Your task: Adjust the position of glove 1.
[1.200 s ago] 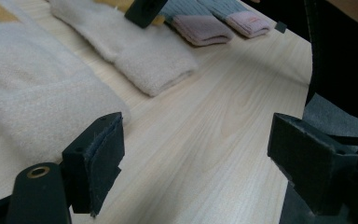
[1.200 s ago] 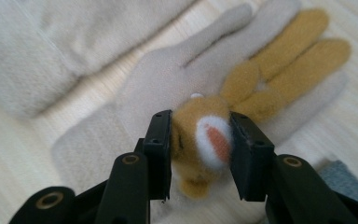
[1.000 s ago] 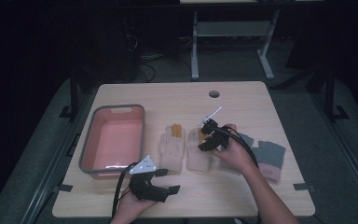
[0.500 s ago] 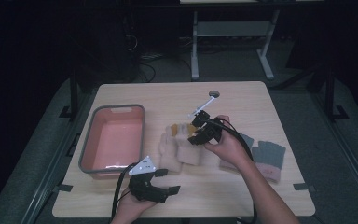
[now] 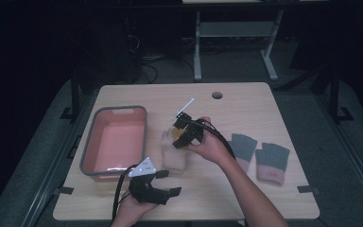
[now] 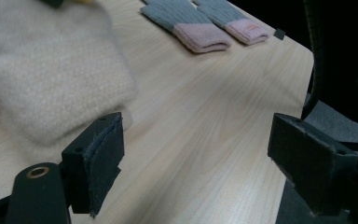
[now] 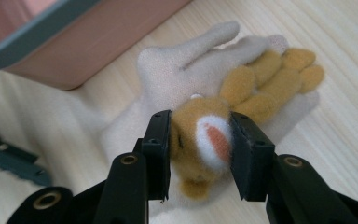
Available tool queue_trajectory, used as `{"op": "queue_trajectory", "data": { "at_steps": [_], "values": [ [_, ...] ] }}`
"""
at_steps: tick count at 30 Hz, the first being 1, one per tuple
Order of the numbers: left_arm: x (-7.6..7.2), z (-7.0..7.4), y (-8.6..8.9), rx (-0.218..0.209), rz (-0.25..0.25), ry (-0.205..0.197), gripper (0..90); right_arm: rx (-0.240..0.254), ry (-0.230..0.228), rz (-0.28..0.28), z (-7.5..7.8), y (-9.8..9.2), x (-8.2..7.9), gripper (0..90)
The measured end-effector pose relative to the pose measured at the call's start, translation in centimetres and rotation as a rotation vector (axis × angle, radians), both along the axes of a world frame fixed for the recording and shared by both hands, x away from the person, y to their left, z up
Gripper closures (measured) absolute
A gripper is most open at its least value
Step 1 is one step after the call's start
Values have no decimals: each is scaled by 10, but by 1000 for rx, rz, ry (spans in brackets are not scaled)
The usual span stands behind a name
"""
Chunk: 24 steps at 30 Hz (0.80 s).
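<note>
A person works at a wooden counter (image 5: pixel 246 189) with a two-jaw gripper in each hand. The right gripper (image 7: pixel 199 156) grips a tan glove (image 7: pixel 242 93) at its cuff end, the jaws pressed against both sides of the fuzzy fabric, where a white patch with an orange centre faces the camera. The tan glove lies on top of a cream glove (image 7: pixel 168 70), fingers spread and pointing away from the jaws; in the high view the pair sits near the middle of the counter, just beside a pink bin with a grey rim (image 5: pixel 90 151).

The left gripper (image 5: pixel 168 189) rests near the front edge of the counter with its jaws standing wide open and nothing between them. In the left gripper view the cream glove (image 6: pixel 51 79) lies just beyond one jaw, blurred, with bare wood between the two jaws.

A second pair, grey gloves with pink cuffs (image 5: pixel 260 156), lies flat side by side at the right of the counter, well apart from both grippers. A small round hole (image 5: pixel 217 95) marks the counter's far edge.
</note>
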<state>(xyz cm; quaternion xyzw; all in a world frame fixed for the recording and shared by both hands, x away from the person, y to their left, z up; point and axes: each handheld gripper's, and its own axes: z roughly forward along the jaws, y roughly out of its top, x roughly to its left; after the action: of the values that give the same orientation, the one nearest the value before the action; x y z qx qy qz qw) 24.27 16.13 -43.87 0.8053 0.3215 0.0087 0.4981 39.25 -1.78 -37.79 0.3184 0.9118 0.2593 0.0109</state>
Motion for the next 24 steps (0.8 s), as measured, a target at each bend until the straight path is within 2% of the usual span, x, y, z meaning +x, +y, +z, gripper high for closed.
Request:
{"op": "queue_trajectory", "data": {
  "at_steps": [4,7,13,14,17,21,24],
  "values": [
    [0,0,0,5,-1,-10,185,-15,30,-19,-12,2,6,605],
    [1,-1,0,8,0,-2,185,-24,54,-24,-21,3,9,597],
    [1,0,0,3,0,-9,185,-40,73,-31,-33,4,10,586],
    [1,-1,0,5,1,-5,185,-42,78,-29,-38,5,10,574],
    [1,-1,0,7,2,-4,185,-42,84,-31,-40,5,9,555],
    [1,0,0,6,1,-6,185,-18,48,-32,-32,5,7,490],
    [1,-2,0,7,-2,-3,185,-3,-5,-22,-24,10,3,427]
  ]
}}
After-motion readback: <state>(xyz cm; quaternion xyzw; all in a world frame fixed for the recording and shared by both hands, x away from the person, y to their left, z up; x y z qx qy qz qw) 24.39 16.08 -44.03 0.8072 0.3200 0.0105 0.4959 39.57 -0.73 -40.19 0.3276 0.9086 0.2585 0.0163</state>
